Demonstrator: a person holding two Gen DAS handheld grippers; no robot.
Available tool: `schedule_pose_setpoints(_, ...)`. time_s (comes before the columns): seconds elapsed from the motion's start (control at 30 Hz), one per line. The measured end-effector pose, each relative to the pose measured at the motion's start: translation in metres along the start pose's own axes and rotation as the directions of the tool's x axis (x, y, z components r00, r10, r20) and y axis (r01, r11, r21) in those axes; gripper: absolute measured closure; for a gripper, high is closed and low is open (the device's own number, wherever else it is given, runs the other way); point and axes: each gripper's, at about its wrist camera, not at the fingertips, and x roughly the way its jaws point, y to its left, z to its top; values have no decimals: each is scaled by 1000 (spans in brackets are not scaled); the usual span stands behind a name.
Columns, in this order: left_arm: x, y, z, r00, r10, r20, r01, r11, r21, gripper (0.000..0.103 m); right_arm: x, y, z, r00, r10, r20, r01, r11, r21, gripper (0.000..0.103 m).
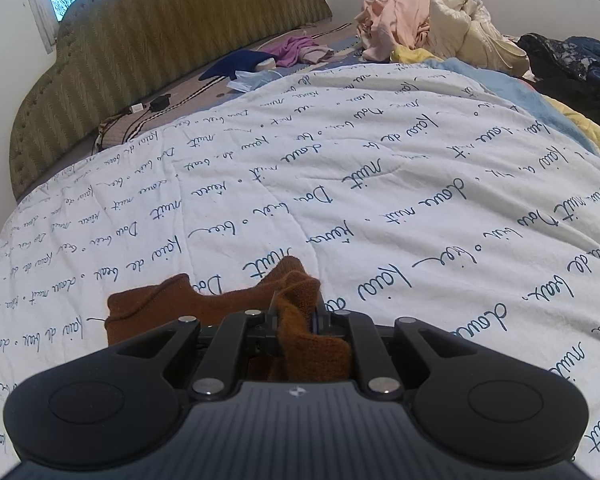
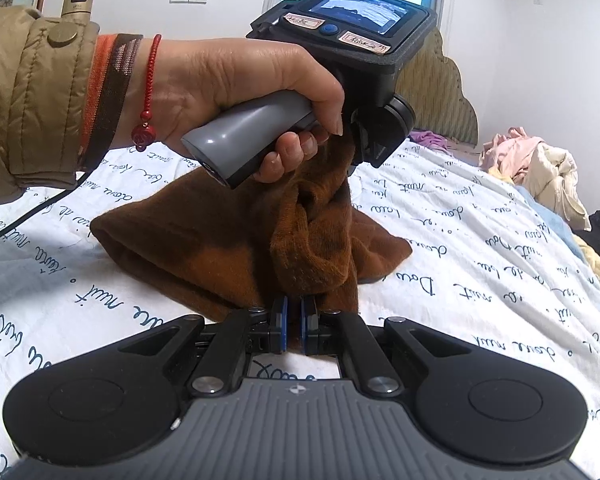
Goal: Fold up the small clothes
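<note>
Left wrist view shows the brown knit garment (image 1: 156, 300) spread low on the white quilt (image 1: 340, 184), its left part lying flat while a bunched fold rises into the left gripper (image 1: 296, 316), whose tongs are pinching that fold. Right wrist view, going from the left: a person's sleeve, then the hand (image 2: 236, 84) around the left gripper's grey handle, then the brown garment (image 2: 188, 240) hanging from that tool and draping down to the quilt. At the bottom centre the right gripper (image 2: 294, 320) has its tongs pressed together on the garment's near edge, the blue pads almost meeting.

To fold well, I judge both pinched ends should travel together, kept taut and level, then be laid over the flat part so the edges line up before either lets go; a slack middle would wrinkle.

No basket, box or other container shows; a heap of unfolded clothes (image 2: 532, 164) lies loose on the bed at far right
</note>
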Motion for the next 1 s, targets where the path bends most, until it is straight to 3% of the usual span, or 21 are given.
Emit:
schedule_pose_setpoints(0.5,-4,-19,-3,1000,-30,7,30,999,26,91,-7,-6,-6,999,18,-39,-16,999,47,100)
schedule_pose_setpoints(0.77,0,-26,-4,998,-55,-9,55,998,39,90,-4,-22,-12,995,51,-88,-40,991,126,101)
schedule_pose_setpoints(0.83,-4,-28,-3,997,-77,-12,77,996,44,88,-4,-23,-12,994,59,-95,-47,990,130,97)
schedule_pose_setpoints(0.9,-7,-33,-1,998,-67,-13,68,996,51,85,-5,-24,-12,994,54,-93,-41,990,134,78)
schedule_pose_setpoints(0.97,-12,-35,0,998,-67,1,67,996,57,68,-8,-24,-12,996,39,-84,-28,992,127,62)
schedule_pose_setpoints(1.0,-16,-35,2,998,-70,11,69,996,56,60,-9,-25,-11,996,30,-79,-21,992,121,60)
